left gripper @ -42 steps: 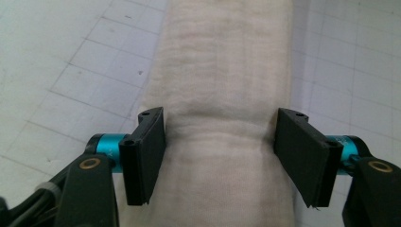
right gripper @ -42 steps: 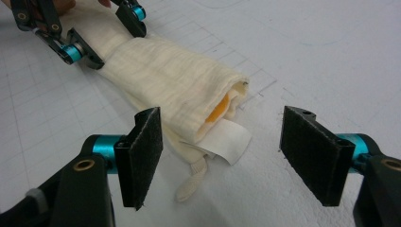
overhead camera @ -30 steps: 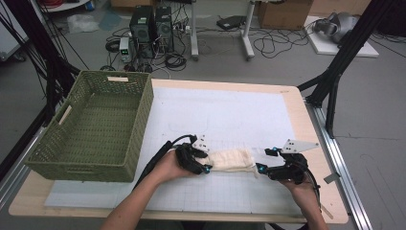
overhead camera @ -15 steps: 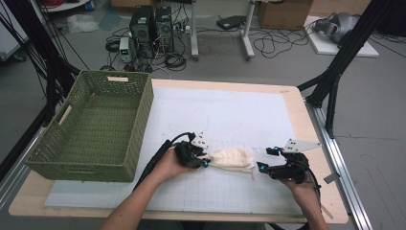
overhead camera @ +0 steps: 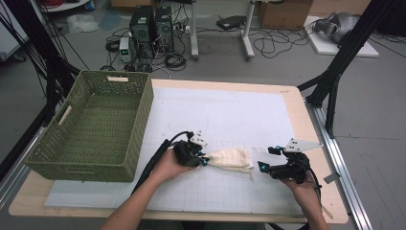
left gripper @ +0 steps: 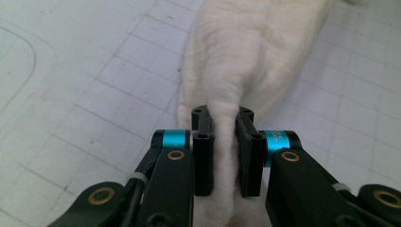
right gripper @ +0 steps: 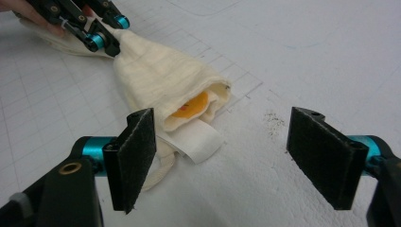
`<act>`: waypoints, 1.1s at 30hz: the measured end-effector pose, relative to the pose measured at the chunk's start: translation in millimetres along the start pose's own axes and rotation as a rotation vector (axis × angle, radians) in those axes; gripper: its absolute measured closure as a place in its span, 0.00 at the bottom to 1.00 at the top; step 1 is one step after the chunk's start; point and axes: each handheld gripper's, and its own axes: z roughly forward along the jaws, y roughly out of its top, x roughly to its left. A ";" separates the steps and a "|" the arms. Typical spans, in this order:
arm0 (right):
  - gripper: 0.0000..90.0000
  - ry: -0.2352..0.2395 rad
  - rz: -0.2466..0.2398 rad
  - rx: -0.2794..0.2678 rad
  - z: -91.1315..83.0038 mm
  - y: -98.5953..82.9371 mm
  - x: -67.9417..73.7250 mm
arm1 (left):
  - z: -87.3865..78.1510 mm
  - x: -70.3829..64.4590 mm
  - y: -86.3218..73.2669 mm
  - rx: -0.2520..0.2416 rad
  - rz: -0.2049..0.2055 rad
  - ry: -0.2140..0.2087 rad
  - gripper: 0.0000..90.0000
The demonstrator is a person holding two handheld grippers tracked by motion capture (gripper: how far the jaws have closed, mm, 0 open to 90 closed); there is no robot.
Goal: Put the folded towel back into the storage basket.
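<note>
Cream cloth (overhead camera: 231,158) lies bunched on the table (overhead camera: 230,115) right of the basket (overhead camera: 95,125), my left gripper (left gripper: 222,142) pinching 1 end tight to anchor it, my right gripper (right gripper: 222,161) wide open at the other end, seemingly ready to grab.
</note>
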 end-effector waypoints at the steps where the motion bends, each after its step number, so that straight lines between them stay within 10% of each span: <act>1: 0.25 -0.002 -0.001 0.001 0.0 0.1 0.0 | -2.5 0.2 0.3 0.007 0.007 0.002 0.88; 33: 0.21 -0.004 0.006 0.007 3.3 -0.8 -0.1 | -94.7 -1.0 -3.1 -0.292 -0.231 -0.114 0.88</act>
